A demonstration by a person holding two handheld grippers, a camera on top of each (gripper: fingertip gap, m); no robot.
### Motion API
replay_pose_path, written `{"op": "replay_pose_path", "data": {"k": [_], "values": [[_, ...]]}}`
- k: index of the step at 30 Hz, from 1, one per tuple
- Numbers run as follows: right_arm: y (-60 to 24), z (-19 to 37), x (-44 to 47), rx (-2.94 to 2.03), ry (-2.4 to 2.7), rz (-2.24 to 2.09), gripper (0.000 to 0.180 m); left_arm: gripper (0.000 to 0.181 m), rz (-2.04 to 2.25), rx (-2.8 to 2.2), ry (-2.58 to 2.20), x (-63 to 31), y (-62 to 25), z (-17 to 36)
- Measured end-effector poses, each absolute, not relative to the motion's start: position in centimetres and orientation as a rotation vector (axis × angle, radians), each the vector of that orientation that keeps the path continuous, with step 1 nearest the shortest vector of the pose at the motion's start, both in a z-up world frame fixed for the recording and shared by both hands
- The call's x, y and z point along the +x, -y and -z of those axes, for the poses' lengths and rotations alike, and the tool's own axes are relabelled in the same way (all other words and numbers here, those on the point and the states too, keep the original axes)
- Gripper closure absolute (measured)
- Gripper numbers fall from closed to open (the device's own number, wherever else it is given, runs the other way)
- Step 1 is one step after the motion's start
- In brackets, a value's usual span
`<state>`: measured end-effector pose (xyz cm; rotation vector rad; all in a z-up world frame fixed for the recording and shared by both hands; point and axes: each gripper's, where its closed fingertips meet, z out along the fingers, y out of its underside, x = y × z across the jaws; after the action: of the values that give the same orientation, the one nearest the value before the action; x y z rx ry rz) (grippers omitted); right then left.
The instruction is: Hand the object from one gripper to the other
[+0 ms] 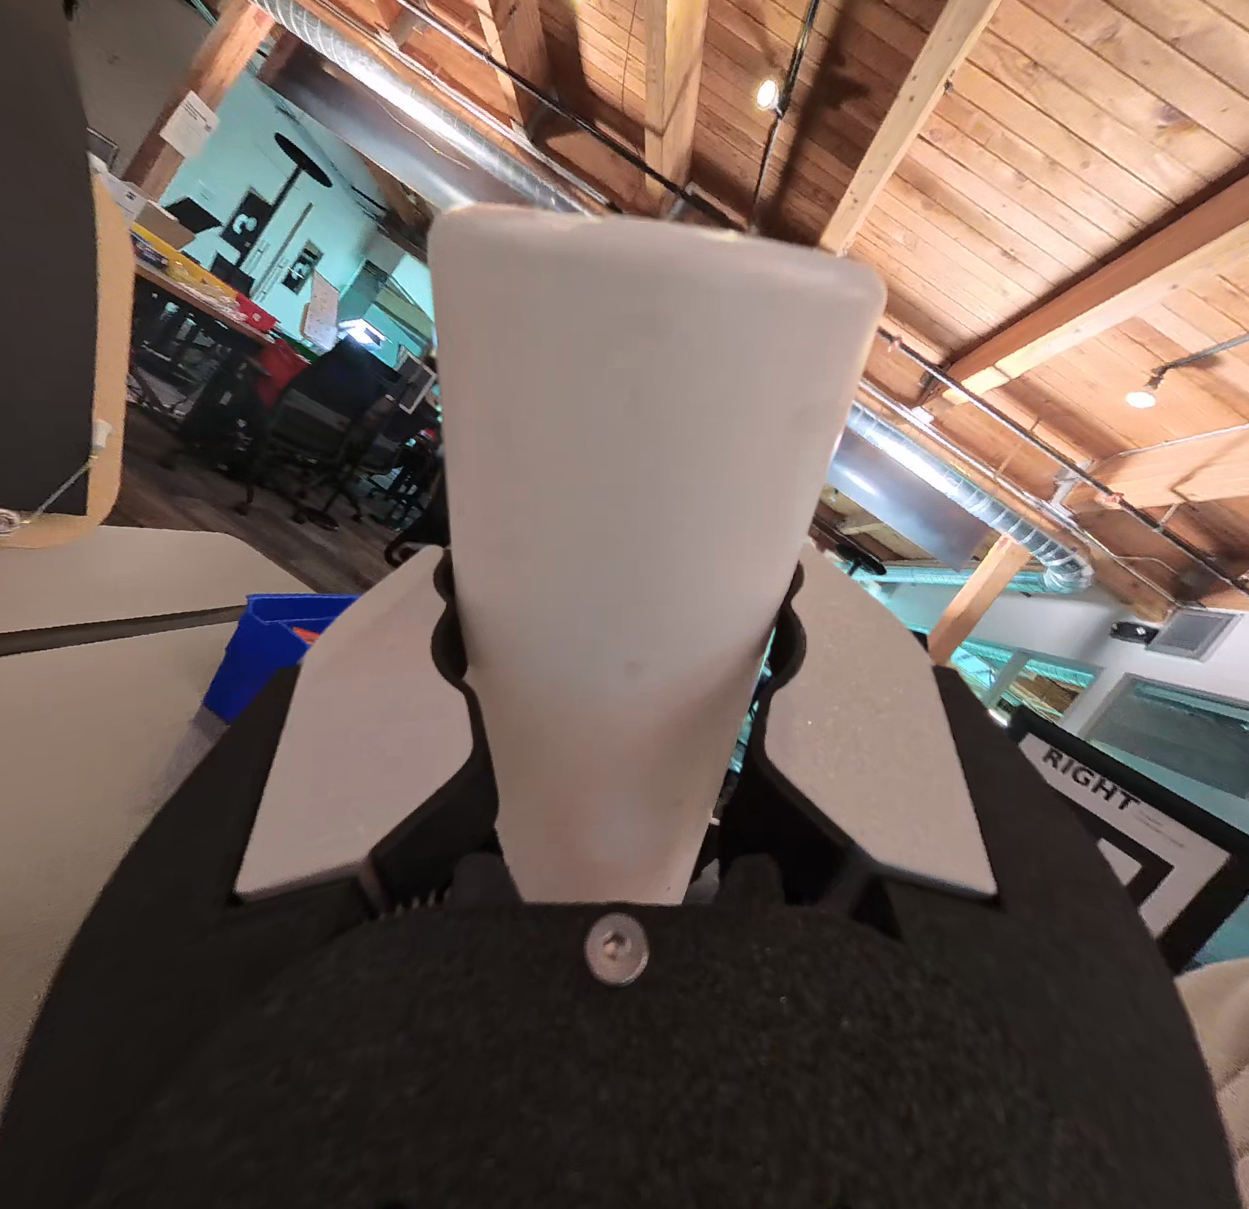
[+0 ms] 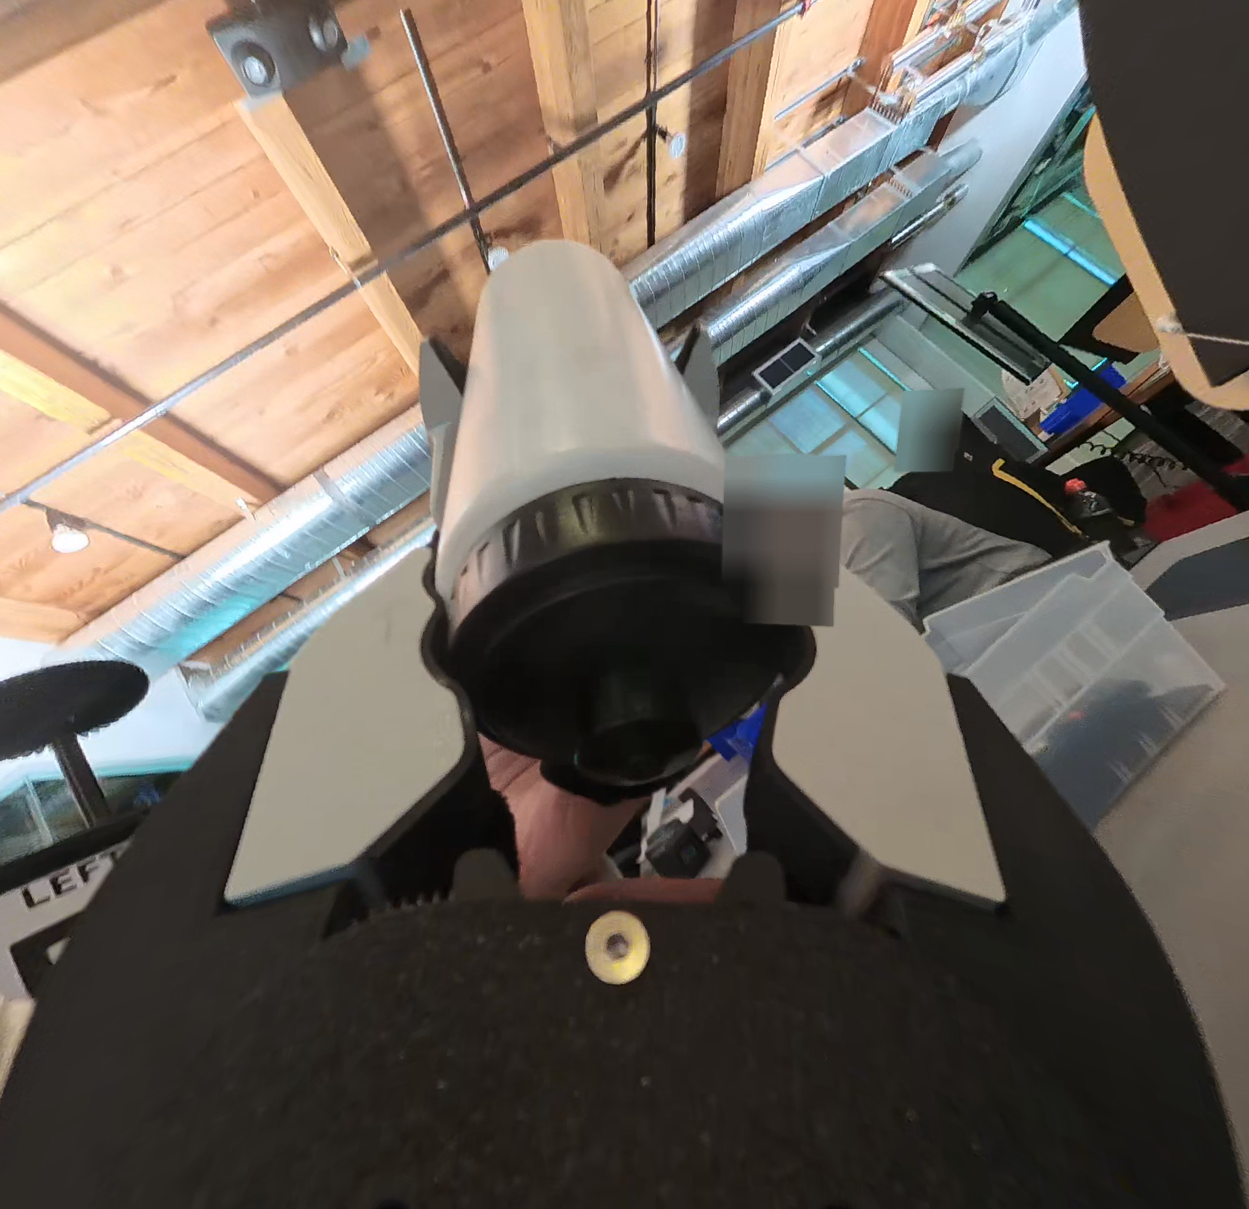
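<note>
White bottle held aloft between both tongs.

The left gripper (image 1: 618, 643) is clenched on the white bottle (image 1: 642, 501), its fingers pressed to the body. The right gripper (image 2: 618, 663) stands wide around the black cap (image 2: 608, 636); whether it touches is unclear. Beyond, a wooden ceiling (image 1: 1014, 163).

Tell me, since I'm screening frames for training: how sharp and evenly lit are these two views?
Left wrist view: white bottle sharp, ceiling spotlights flare, edges bend from the wide lens. Right wrist view: bottle's black cap slightly soft, ceiling corner smeared, mosaic patches overlaid.
</note>
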<state>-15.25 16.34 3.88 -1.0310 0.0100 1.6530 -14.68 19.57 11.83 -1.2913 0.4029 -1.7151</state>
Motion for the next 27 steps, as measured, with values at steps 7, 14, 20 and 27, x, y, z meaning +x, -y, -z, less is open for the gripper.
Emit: {"op": "replay_pose_path", "data": {"k": [7, 14, 20, 27], "values": [[-16.5, -2.5, -11.9, -1.131, 0.021, -1.59, 0.085, 0.094, 1.575, -1.443, -0.602, -12.8, -19.8, -9.3], [-17.1, -1.5, -9.1, -1.146, -0.016, -1.595, 0.086, 0.094, 1.39, -1.521, -0.704, -14.2, -21.2, -8.5], [-17.8, -0.7, -8.0, -1.302, 0.091, -1.471, 0.085, 0.092, 0.84, -1.599, -0.982, -18.5, -21.6, -8.8], [-18.8, 2.4, -7.8, -1.678, 0.301, -1.102, 0.085, 0.095, -0.045, -1.508, -1.406, -18.8, -17.8, -6.5]]}}
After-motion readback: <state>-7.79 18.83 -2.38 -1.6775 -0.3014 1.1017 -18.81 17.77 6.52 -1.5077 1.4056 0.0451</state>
